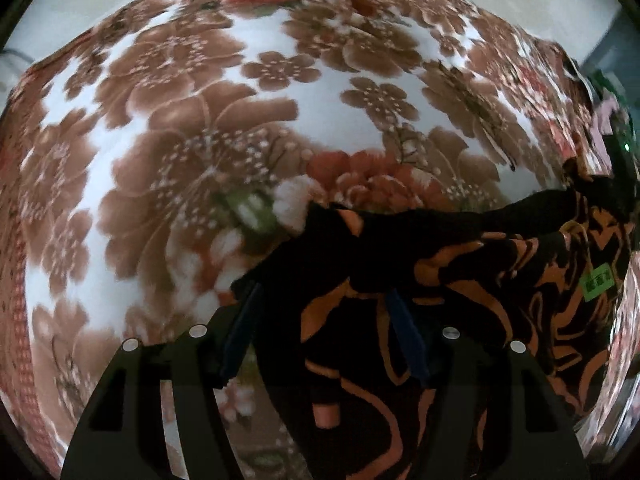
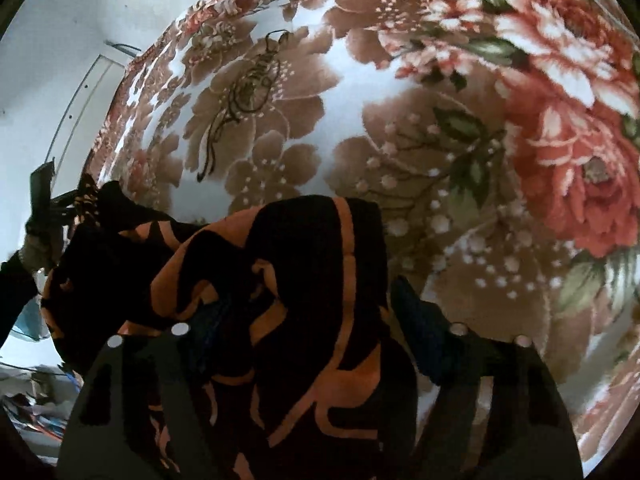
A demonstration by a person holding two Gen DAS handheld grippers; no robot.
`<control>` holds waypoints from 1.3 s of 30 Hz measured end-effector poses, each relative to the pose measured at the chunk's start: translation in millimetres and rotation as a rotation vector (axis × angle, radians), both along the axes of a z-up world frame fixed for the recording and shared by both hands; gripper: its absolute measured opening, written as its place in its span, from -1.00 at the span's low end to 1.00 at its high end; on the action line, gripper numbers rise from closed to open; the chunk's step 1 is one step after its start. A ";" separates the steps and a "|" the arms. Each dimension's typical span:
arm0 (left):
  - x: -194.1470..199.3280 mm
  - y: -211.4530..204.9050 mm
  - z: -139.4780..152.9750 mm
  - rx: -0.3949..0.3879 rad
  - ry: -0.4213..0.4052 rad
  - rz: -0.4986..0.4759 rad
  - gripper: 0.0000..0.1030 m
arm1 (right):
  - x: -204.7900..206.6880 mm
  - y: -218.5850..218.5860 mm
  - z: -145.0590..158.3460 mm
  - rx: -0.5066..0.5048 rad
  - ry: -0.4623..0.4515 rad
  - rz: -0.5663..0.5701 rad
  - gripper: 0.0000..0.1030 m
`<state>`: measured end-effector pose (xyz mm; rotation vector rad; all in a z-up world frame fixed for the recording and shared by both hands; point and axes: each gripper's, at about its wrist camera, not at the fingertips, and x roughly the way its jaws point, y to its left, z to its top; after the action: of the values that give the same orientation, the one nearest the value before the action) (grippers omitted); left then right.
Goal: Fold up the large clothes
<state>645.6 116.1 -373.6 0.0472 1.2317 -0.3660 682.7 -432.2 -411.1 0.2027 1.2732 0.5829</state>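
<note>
A black garment with orange swirls [image 1: 460, 280] lies bunched on a floral blanket [image 1: 200, 140]. My left gripper [image 1: 322, 320] points down on it, with a thick fold filling the gap between its dark blue fingers. The garment's upper edge stretches right towards the right gripper's body [image 1: 618, 168]. In the right wrist view the garment [image 2: 300, 248] is heaped between the fingers of my right gripper [image 2: 308, 312]. One finger is buried in the cloth and the other presses its edge. A green label [image 1: 597, 286] sits on the garment at the right.
The brown, red and white flowered blanket [image 2: 440, 120] covers the whole bed. A thin dark cord or chain [image 2: 248, 92] lies on it beyond the garment. A pale wall [image 2: 80, 20] stands past the bed's edge, with clutter [image 2: 32, 400] low at the left.
</note>
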 end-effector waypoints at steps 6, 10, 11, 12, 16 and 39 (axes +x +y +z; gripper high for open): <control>3.9 -10.9 -10.6 -0.046 0.051 -0.074 -0.68 | -4.1 3.7 -0.1 0.023 -0.008 0.012 -0.66; 2.6 -3.9 -4.9 -0.077 0.032 -0.012 -0.82 | -12.1 -3.8 14.1 0.046 -0.059 -0.028 -0.80; -0.5 0.1 0.0 -0.080 0.013 0.023 -0.83 | -14.4 -7.3 18.6 0.053 -0.071 -0.045 -0.81; -2.9 2.1 3.5 -0.074 0.000 0.043 -0.84 | -16.4 -10.7 22.0 0.059 -0.079 -0.056 -0.82; -16.5 11.6 22.7 -0.045 -0.064 0.115 -0.86 | -30.1 -28.3 43.4 0.069 -0.120 -0.091 -0.83; -13.9 37.5 -8.0 0.104 -0.022 0.171 -0.40 | -33.7 -43.2 11.1 -0.185 -0.142 -0.138 -0.46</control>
<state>631.8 153.7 -381.6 0.0348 1.2228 -0.1525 649.0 -475.4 -400.0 0.0923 1.1579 0.3522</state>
